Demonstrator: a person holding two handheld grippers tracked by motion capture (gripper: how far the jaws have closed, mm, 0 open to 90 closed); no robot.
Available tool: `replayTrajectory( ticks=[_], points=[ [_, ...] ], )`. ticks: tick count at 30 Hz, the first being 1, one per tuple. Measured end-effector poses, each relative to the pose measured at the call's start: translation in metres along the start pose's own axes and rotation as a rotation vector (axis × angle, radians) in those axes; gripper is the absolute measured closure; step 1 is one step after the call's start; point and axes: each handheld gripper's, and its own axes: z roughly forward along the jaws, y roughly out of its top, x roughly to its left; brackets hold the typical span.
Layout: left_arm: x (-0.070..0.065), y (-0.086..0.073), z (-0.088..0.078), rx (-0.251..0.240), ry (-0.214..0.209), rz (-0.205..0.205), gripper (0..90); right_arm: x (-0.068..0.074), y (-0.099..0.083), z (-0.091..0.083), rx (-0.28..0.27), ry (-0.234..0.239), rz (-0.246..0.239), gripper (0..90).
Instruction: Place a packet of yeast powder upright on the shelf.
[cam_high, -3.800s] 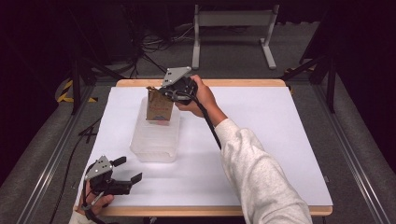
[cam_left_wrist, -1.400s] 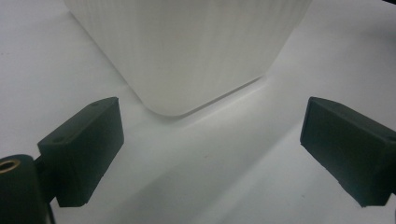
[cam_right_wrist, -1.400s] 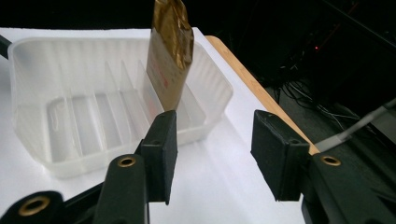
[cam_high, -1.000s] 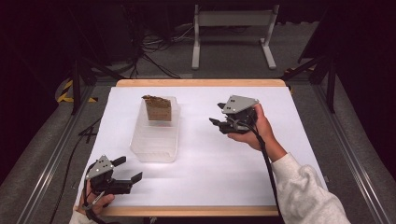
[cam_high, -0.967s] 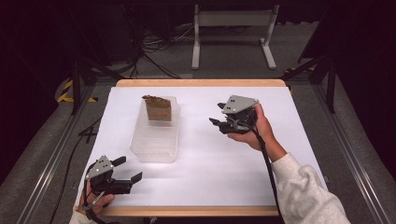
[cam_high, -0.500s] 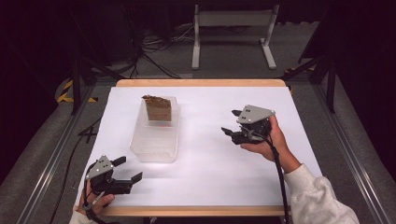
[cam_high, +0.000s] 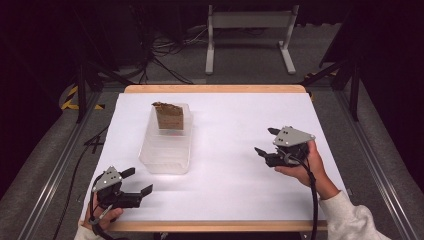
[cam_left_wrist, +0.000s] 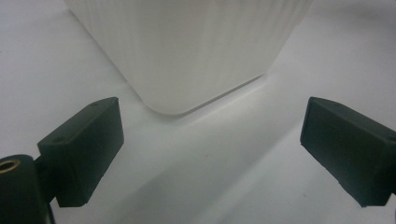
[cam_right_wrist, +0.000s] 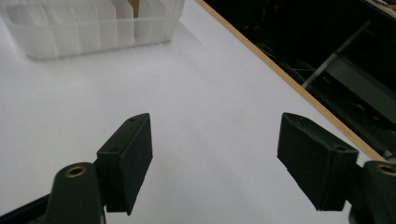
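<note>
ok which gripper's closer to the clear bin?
Left. The left gripper sits just off the near end of the clear bin, fingers open toward it. The right gripper is well off to its right, empty.

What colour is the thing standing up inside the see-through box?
Brown, like cardboard or paper. The brown block stands at the far end of the clear box, seen best in the high view.

Brown block (cam_high: 169, 118) upright in clear container (cam_high: 166, 159); right gripper (cam_high: 267, 144) fingers apart, empty.
</note>
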Motion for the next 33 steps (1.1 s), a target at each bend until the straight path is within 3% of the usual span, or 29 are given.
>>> replayTrajectory(
  ticks=[8, 11, 12, 19, 24, 33],
  points=[
    [0.000, 0.000, 0.000, 0.000, 0.000, -0.001, 6.8, 0.005, -0.033, -0.009, 0.038, -0.065, -0.017, 21.9],
    [0.000, 0.000, 0.000, -0.002, 0.000, 0.001, 6.8, 0.008, -0.048, -0.015, 0.041, -0.064, -0.010, 20.8],
    [0.000, 0.000, 0.000, -0.002, 0.000, 0.002, 6.8, 0.010, -0.057, -0.017, 0.058, -0.091, -0.016, 20.4],
    [0.000, 0.000, -0.001, -0.005, 0.003, 0.005, 6.8, 0.013, -0.082, -0.024, 0.100, -0.142, -0.009, 18.5],
    [0.000, 0.000, 0.000, -0.003, 0.001, 0.002, 6.8, 0.011, -0.102, -0.031, 0.102, -0.165, 0.042, 17.1],
    [-0.001, 0.000, 0.000, -0.001, 0.004, 0.001, 6.8, 0.005, -0.131, -0.054, 0.034, -0.214, 0.119, 16.3]
  ],
)
